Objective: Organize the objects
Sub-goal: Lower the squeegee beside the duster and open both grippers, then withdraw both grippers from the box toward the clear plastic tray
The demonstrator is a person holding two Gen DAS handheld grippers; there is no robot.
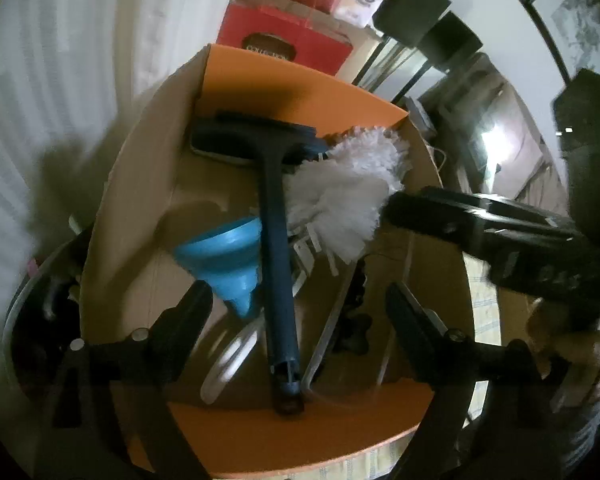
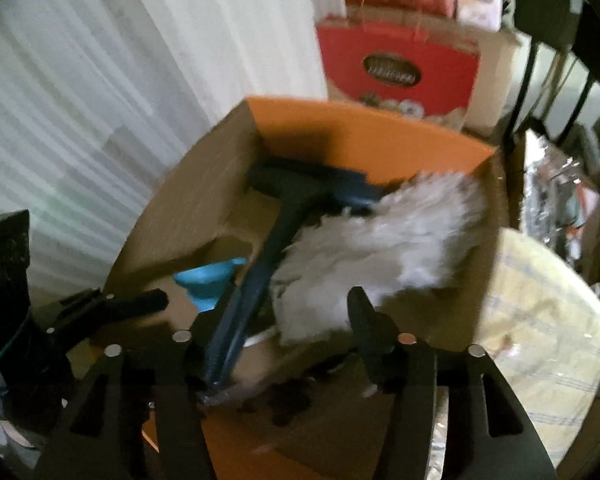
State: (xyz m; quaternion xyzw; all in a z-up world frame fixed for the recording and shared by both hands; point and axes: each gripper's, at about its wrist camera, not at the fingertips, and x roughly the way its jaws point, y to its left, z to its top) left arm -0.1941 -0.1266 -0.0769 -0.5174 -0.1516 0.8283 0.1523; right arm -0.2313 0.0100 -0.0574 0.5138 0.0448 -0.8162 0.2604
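Observation:
An open cardboard box [image 1: 140,184] with orange flaps holds a dark blue long-handled squeegee [image 1: 276,240], a white fluffy duster [image 1: 340,200] and a blue funnel [image 1: 224,256]. My left gripper [image 1: 296,292] hangs open above the box, its fingers well apart on either side of the squeegee handle without touching it. My right gripper [image 2: 280,312] is also open over the box [image 2: 188,208], above the duster [image 2: 380,240]. The squeegee handle [image 2: 260,272] passes just beside its left finger. The funnel [image 2: 208,276] shows partly. Each gripper shows in the other's view: right gripper [image 1: 396,208], left gripper [image 2: 152,302].
Metal utensils [image 1: 328,328] and a white ring-shaped item [image 1: 228,360] lie on the box floor. A red carton [image 2: 396,68] stands behind the box, a white curtain [image 1: 60,80] to its left. A pale checked cushion [image 2: 540,320] lies to the right.

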